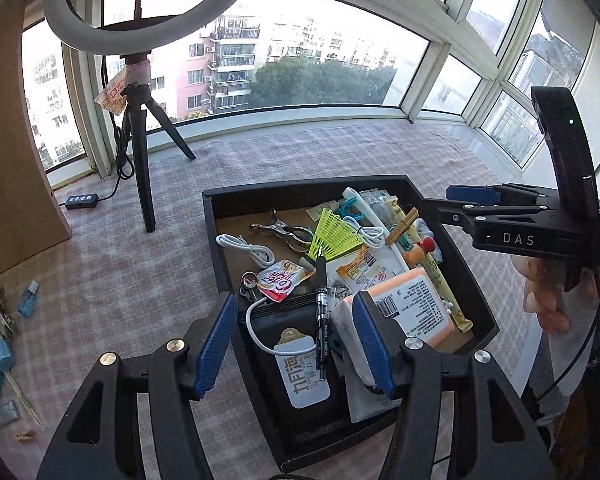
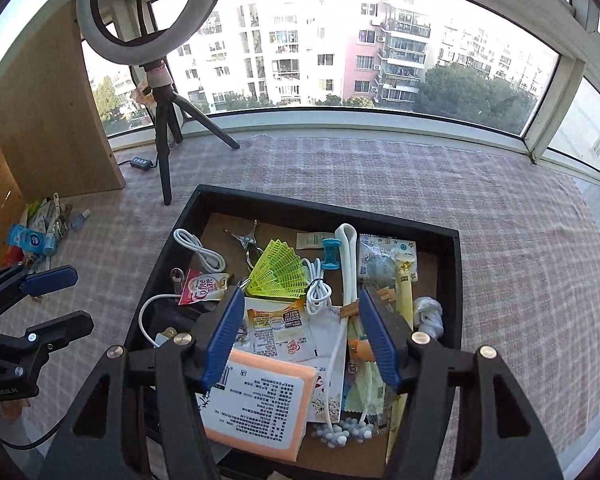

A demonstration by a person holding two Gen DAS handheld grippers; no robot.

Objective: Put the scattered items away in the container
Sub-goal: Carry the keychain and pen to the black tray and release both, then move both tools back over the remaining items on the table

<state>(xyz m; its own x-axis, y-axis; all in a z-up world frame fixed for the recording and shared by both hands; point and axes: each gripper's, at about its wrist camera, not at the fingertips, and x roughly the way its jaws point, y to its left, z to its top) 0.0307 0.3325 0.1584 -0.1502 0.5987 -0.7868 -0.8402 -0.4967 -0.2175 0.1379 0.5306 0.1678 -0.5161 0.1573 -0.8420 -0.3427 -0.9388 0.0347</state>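
A black box (image 1: pixel 236 196) (image 2: pixel 452 256) on the checked cloth holds many items: an orange tissue pack (image 1: pixel 416 300) (image 2: pixel 260 396), a black pen (image 1: pixel 322 300), a yellow shuttlecock (image 1: pixel 334 234) (image 2: pixel 280 272), white cables (image 1: pixel 248 246) (image 2: pixel 200 250) and sachets. My left gripper (image 1: pixel 296 340) is open and empty above the box's near end. My right gripper (image 2: pixel 302 332) is open and empty above the box's middle; it also shows in the left wrist view (image 1: pixel 472 200). Scattered items (image 1: pixel 0 344) (image 2: pixel 40 228) lie on the cloth at the left.
A ring light on a black tripod (image 1: pixel 140 152) (image 2: pixel 164 152) stands behind the box at the left, with a cable and switch (image 1: pixel 82 201). A wooden panel (image 1: pixel 12 160) (image 2: pixel 48 120) stands at the far left. Windows curve along the back.
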